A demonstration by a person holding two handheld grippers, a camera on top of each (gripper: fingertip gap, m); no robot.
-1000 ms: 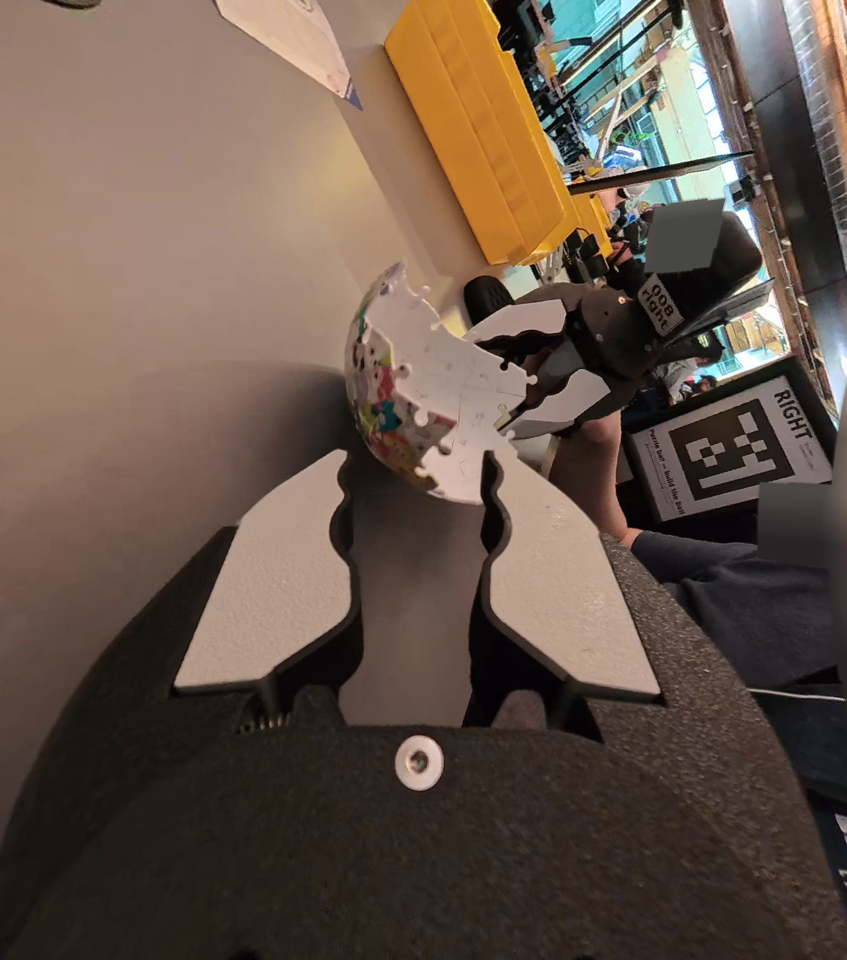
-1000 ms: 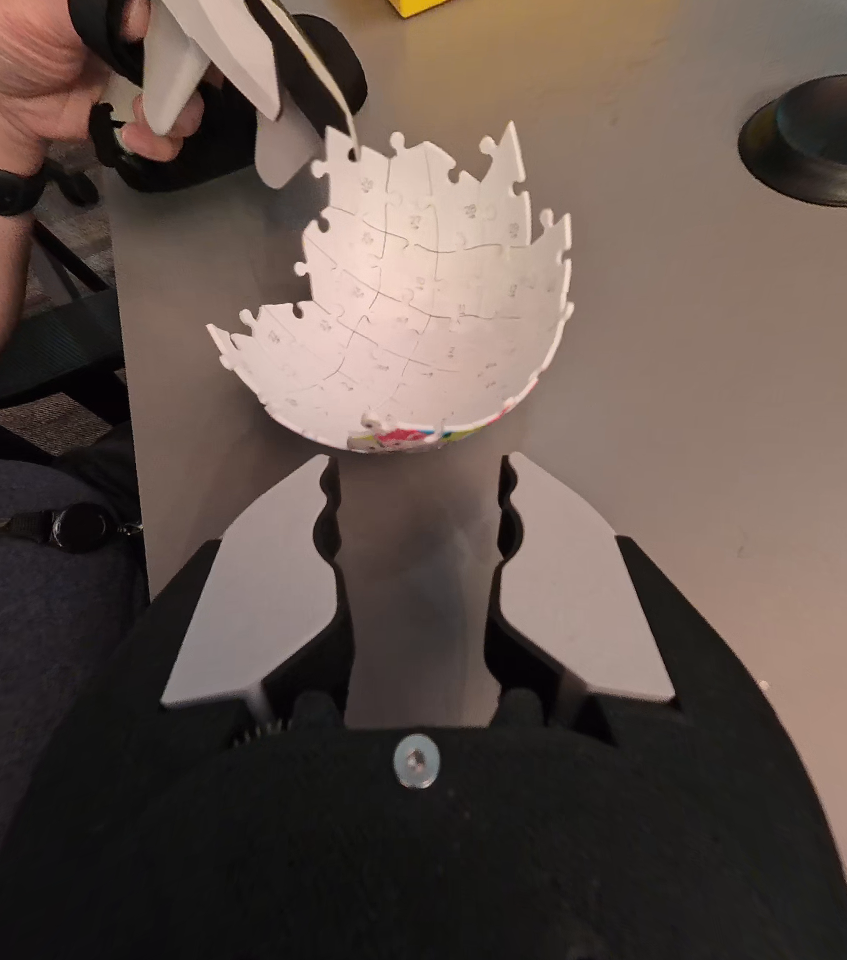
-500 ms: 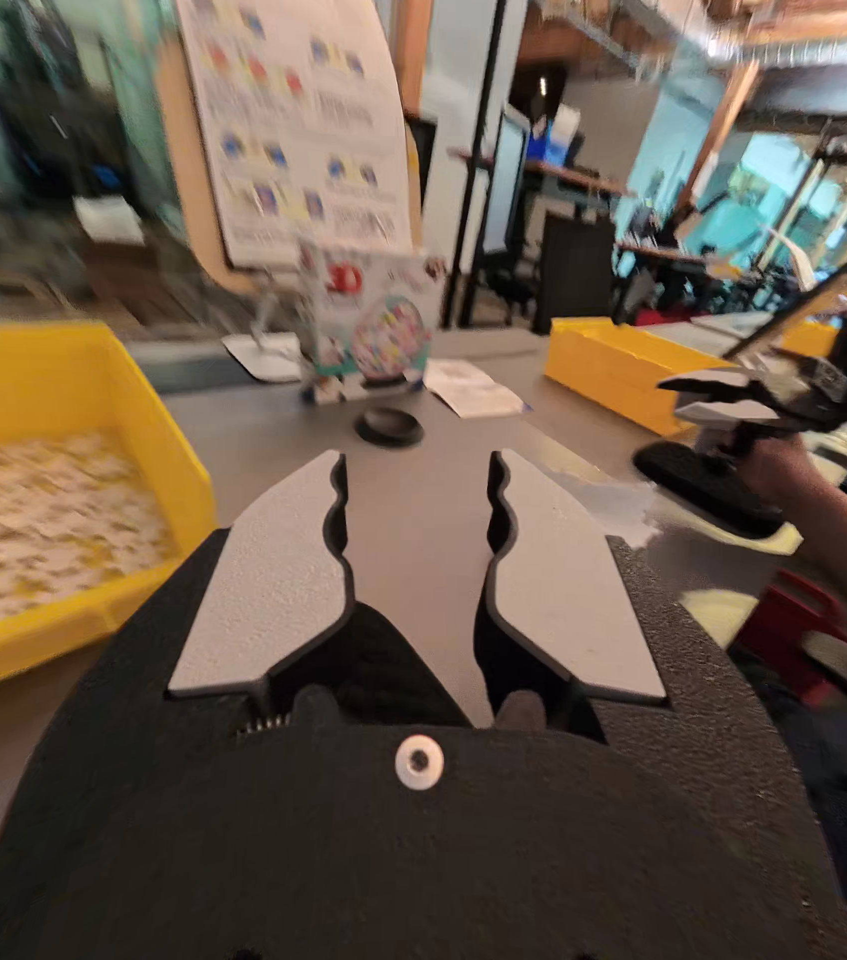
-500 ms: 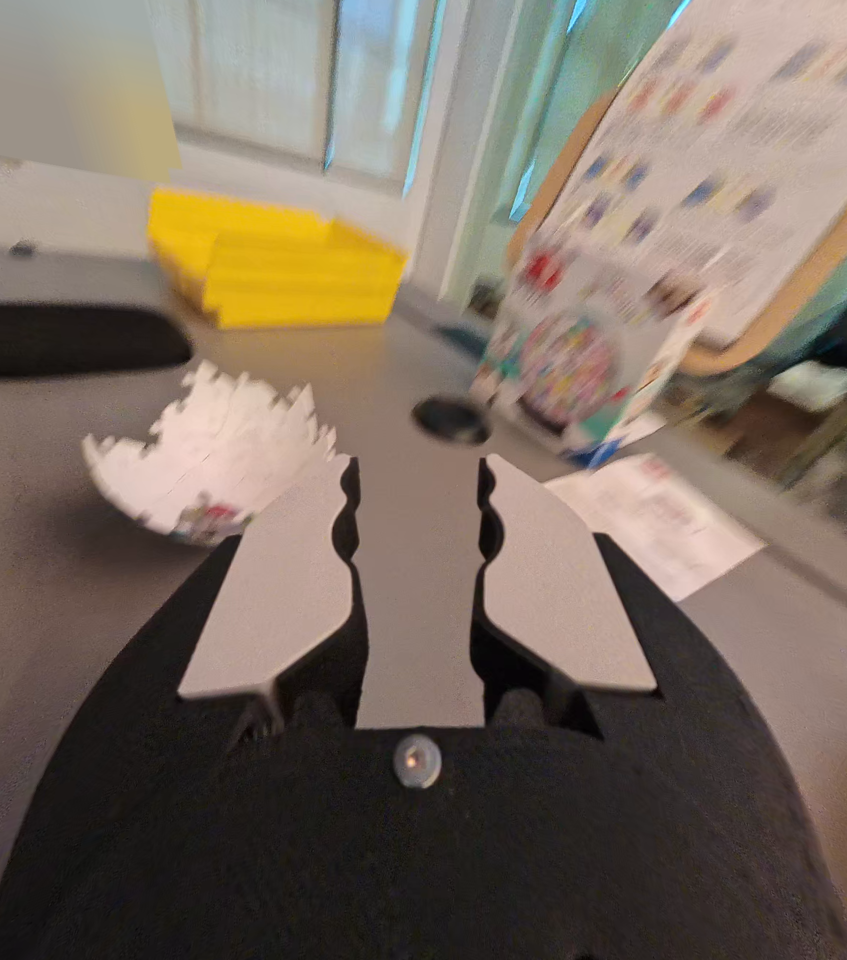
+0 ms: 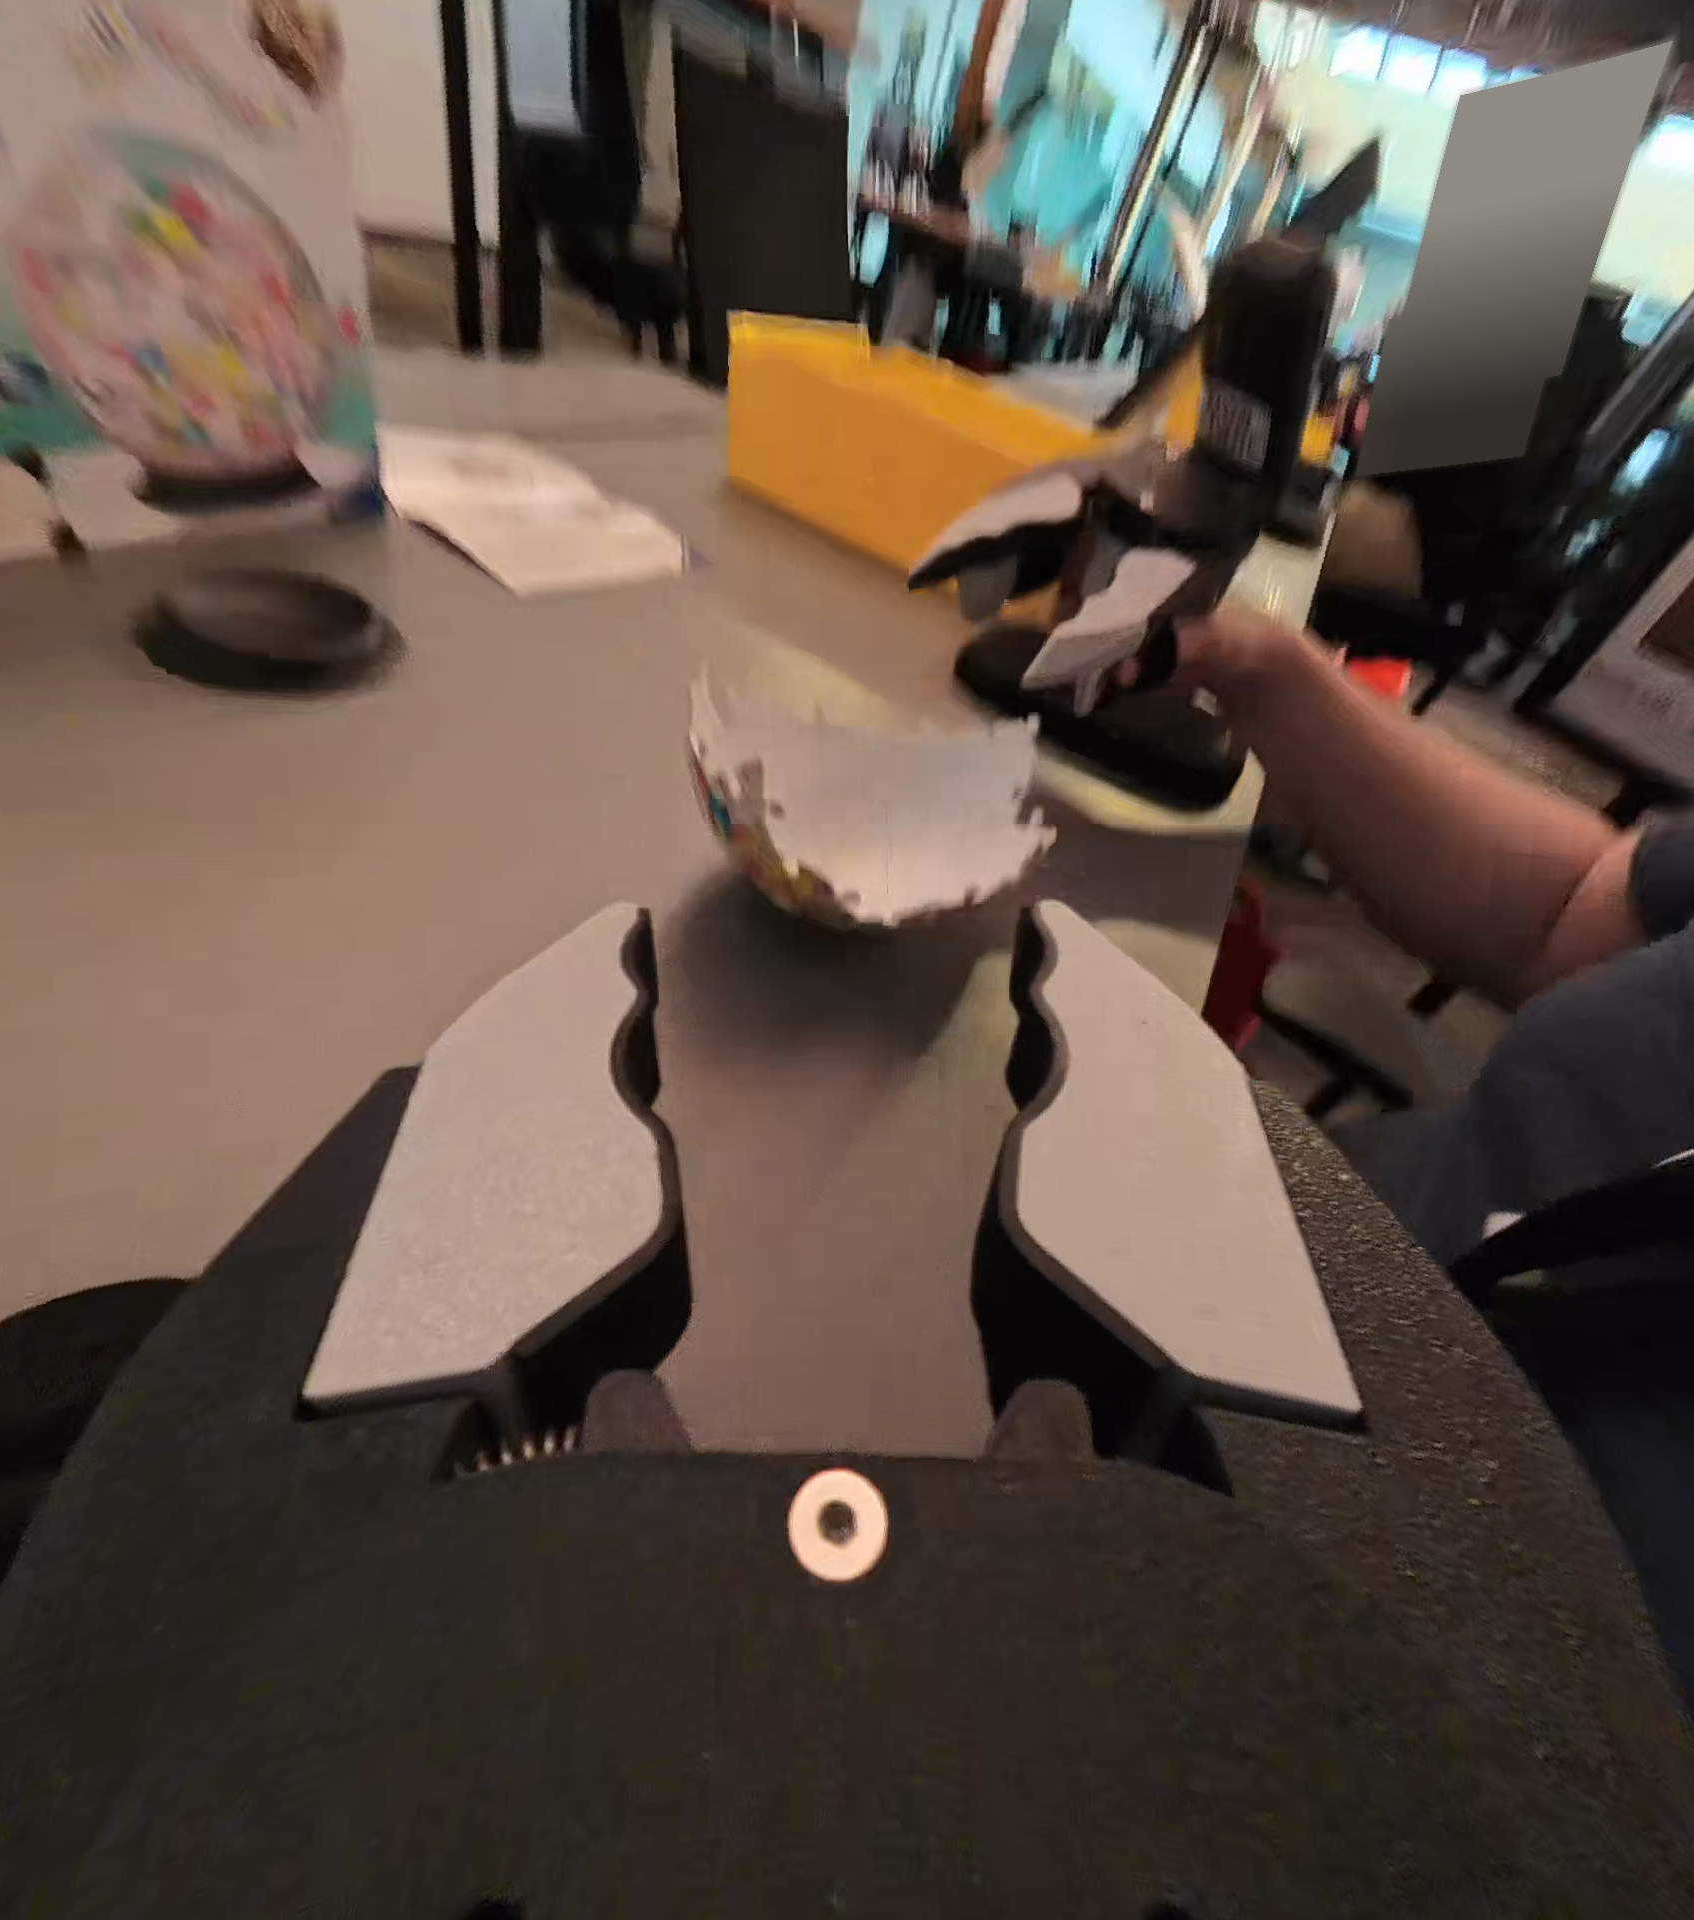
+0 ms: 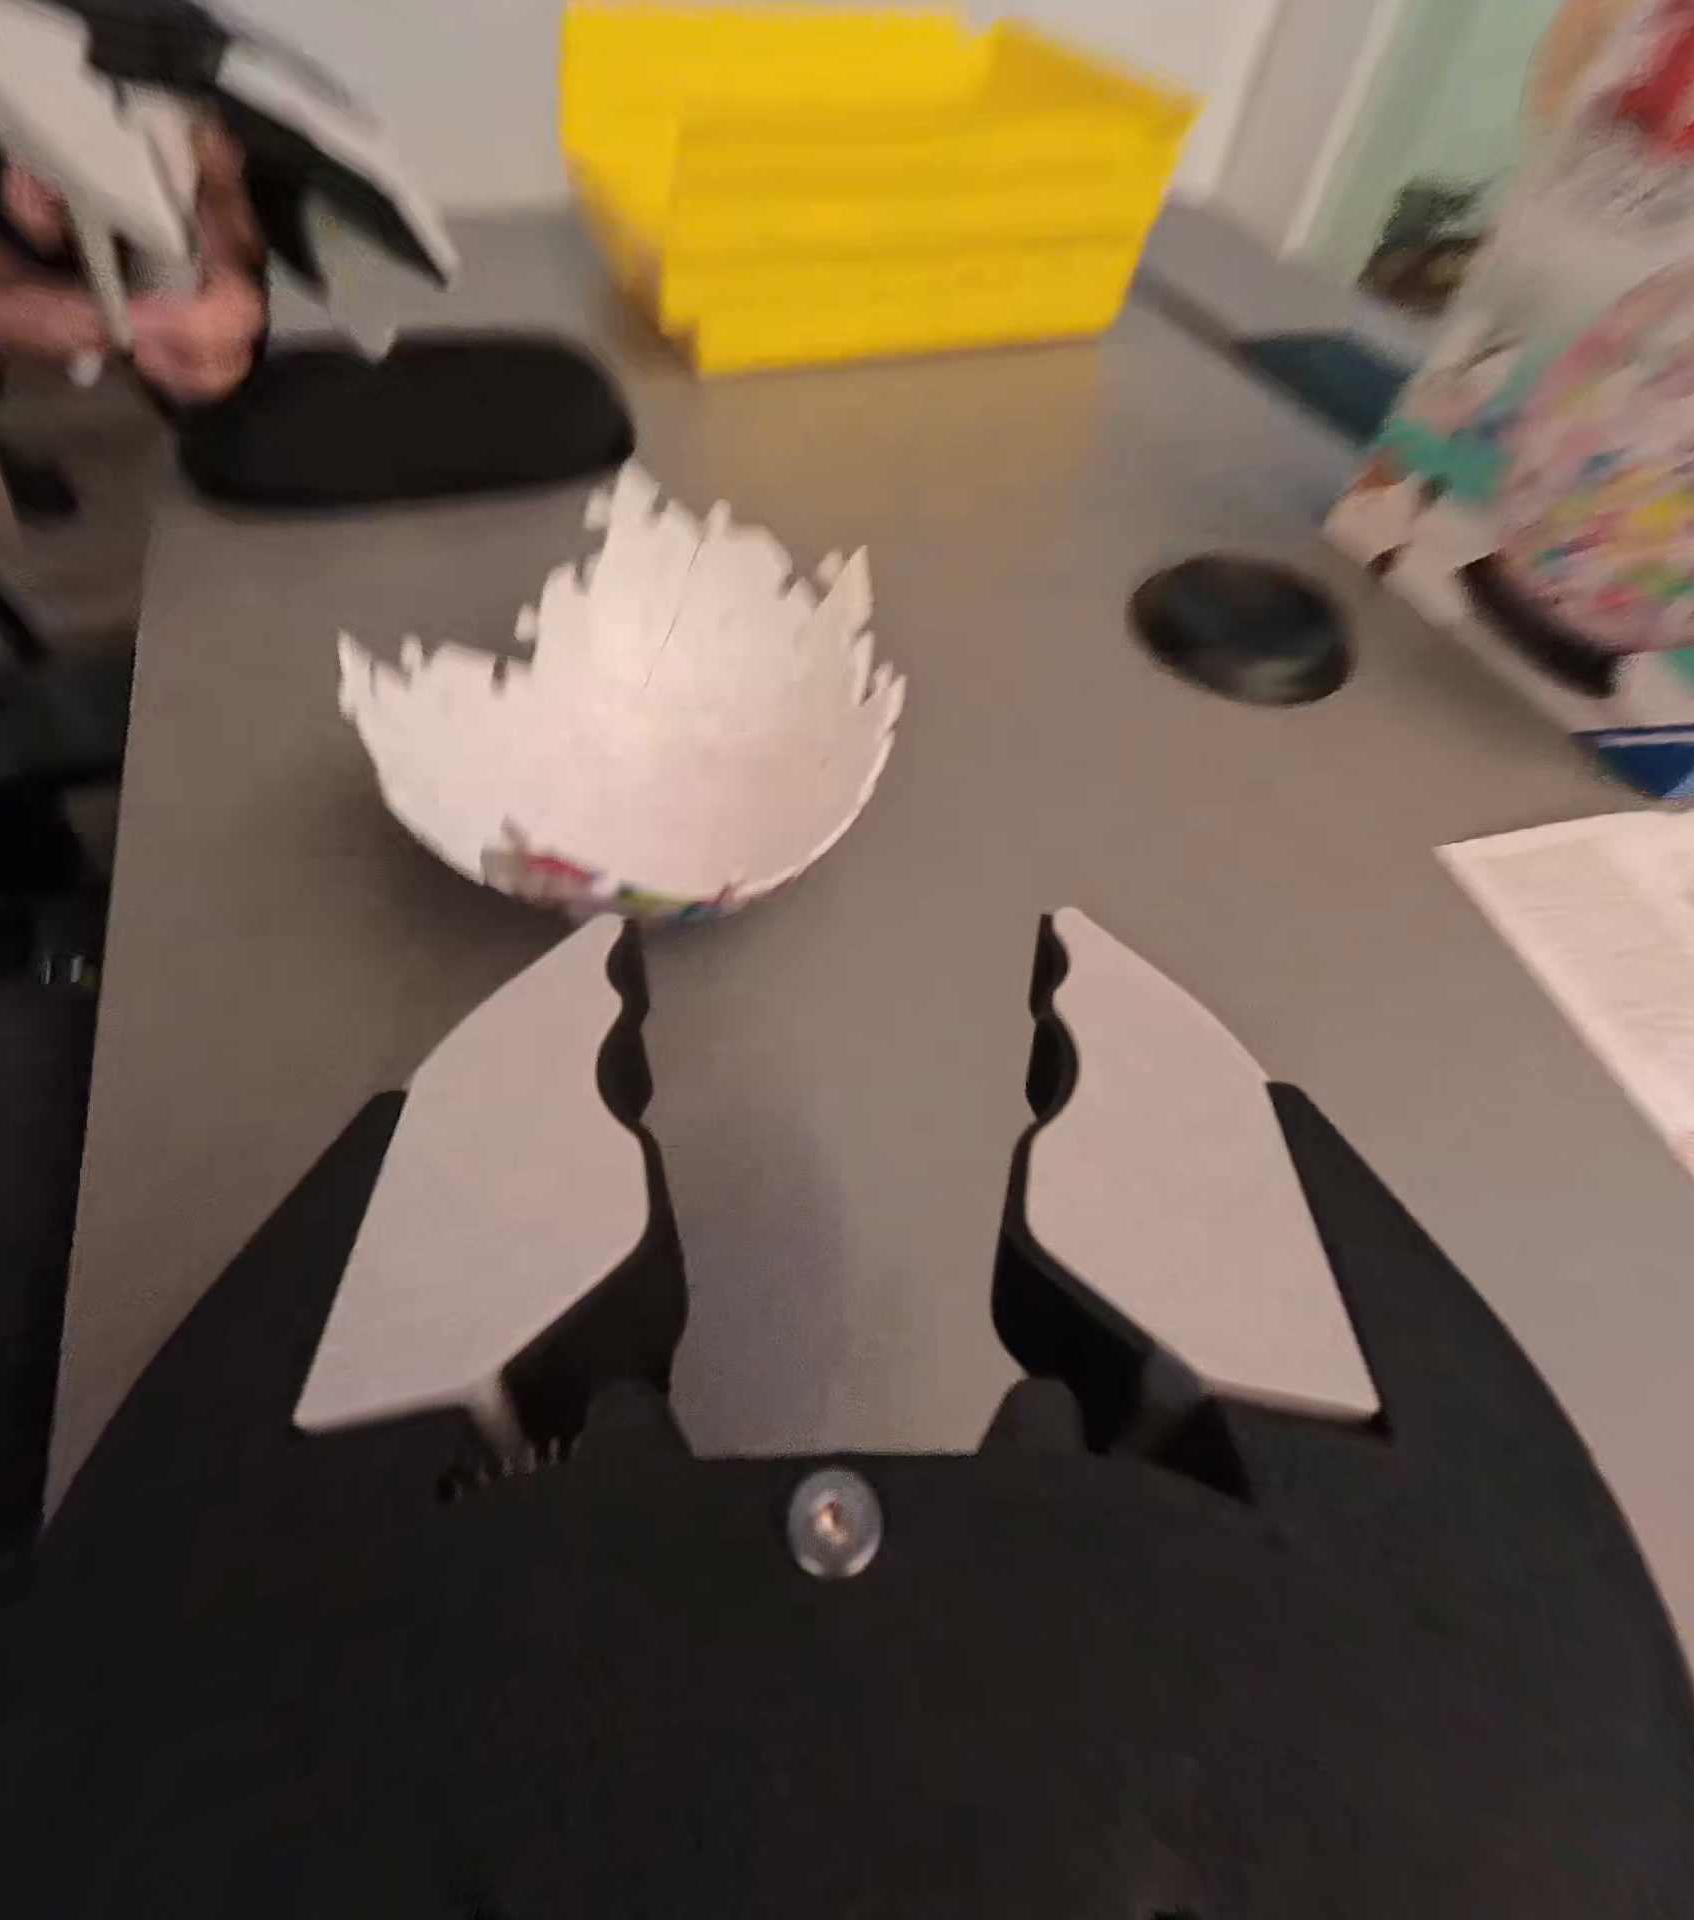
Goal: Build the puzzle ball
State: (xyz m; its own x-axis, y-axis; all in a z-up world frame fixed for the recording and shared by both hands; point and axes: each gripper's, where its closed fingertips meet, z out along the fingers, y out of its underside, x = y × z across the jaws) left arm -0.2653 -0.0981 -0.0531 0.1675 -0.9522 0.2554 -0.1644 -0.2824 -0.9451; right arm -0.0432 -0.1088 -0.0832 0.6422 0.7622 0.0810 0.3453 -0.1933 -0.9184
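Observation:
The half-built puzzle ball (image 5: 864,821) is a white bowl-shaped shell with a jagged rim and a colourful outside. It rests on the grey table (image 5: 199,883). My left gripper (image 5: 838,920) is open and empty, its tips just short of the shell. My right gripper (image 6: 835,925) is open wide and empty, with the shell (image 6: 635,727) just beyond its left fingertip. Each gripper also shows in the other's view, held in a hand above the table: the right one (image 5: 978,623) and the left one (image 6: 251,332). Both views are blurred.
Stacked yellow bins (image 6: 864,187) stand behind the shell. A black pad (image 6: 407,426) lies at the table's edge. A black round grommet (image 6: 1238,634), the puzzle box (image 6: 1632,447) and a paper sheet (image 6: 1653,956) are to the right. A person's forearm (image 5: 1425,831) reaches in.
Both grippers swung away from the shell half a second ago and now face it again from a little farther back. The right jaws have opened wider. The shell stays on the table.

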